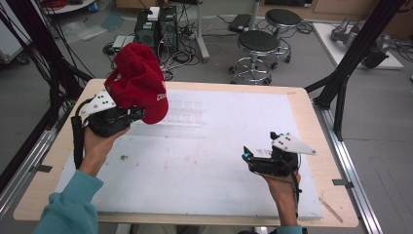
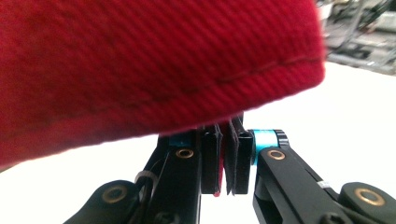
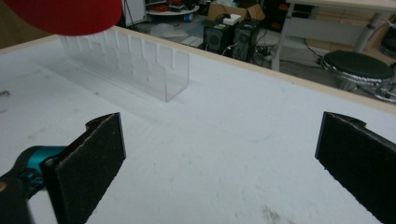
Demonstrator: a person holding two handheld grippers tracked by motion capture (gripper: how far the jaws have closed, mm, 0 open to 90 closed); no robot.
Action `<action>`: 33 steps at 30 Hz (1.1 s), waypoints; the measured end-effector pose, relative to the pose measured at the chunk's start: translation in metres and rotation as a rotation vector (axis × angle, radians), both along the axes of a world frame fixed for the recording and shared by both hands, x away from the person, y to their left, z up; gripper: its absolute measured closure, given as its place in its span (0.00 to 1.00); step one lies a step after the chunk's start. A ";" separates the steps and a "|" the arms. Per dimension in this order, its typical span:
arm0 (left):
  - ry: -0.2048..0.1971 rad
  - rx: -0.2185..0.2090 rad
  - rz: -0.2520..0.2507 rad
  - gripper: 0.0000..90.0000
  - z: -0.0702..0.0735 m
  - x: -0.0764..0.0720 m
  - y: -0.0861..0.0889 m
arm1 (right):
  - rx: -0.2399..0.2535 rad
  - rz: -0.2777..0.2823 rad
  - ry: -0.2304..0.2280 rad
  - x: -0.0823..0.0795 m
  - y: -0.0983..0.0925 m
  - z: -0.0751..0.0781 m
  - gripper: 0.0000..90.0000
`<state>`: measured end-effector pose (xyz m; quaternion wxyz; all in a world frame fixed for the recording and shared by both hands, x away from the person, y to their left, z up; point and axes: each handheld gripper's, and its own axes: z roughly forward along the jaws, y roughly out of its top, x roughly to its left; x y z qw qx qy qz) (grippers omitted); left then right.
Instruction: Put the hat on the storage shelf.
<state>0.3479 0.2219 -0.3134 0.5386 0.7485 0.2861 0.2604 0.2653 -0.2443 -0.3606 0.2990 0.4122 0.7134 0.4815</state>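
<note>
The room beyond both grippers is a workshop with a grey floor, where two round black stools (image 1: pixel 267 44) stand past the far edge and two dark computer towers (image 1: pixel 157 28) sit among tangled cables directly beyond the left gripper; black frame struts rise at either side. The counter (image 1: pixel 311 117) is a pale wooden board, and a large white sheet (image 1: pixel 204 165) covers nearly all of it, scuffed and flecked with a small dark speck of dirt just ahead of the person's left hand. A clear plastic rack (image 1: pixel 187 113) with a row of upright slots lies on the sheet, just right of the left gripper and well ahead and to the left of the right gripper; in the right gripper view it shows beyond the jaws at upper left (image 3: pixel 135 65). The red cap (image 1: pixel 139 80) is lifted clear of the sheet, bunched above and ahead of the left gripper (image 1: pixel 127 113), hanging over the near end of the rack; white lettering on its side begins "CHA", the rest being hidden by the fold. The left gripper view shows the jaws pressed together on a thin fold of the red fabric (image 2: pixel 140 60), with the cap's stitched edge spread above them. The right gripper (image 1: pixel 249 157) rests low over the sheet at the near right, its jaws spread wide apart with nothing between them.
</note>
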 end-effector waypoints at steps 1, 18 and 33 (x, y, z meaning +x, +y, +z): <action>-0.008 0.016 0.009 0.95 0.000 0.002 -0.001 | 0.003 -0.009 0.004 -0.001 -0.005 -0.003 0.01; -0.070 0.128 0.079 0.95 -0.017 0.037 -0.012 | 0.104 -0.023 -0.023 -0.008 -0.039 -0.066 0.01; -0.073 0.131 0.131 0.95 -0.032 0.041 -0.019 | 0.145 -0.016 -0.124 -0.007 -0.035 -0.088 0.01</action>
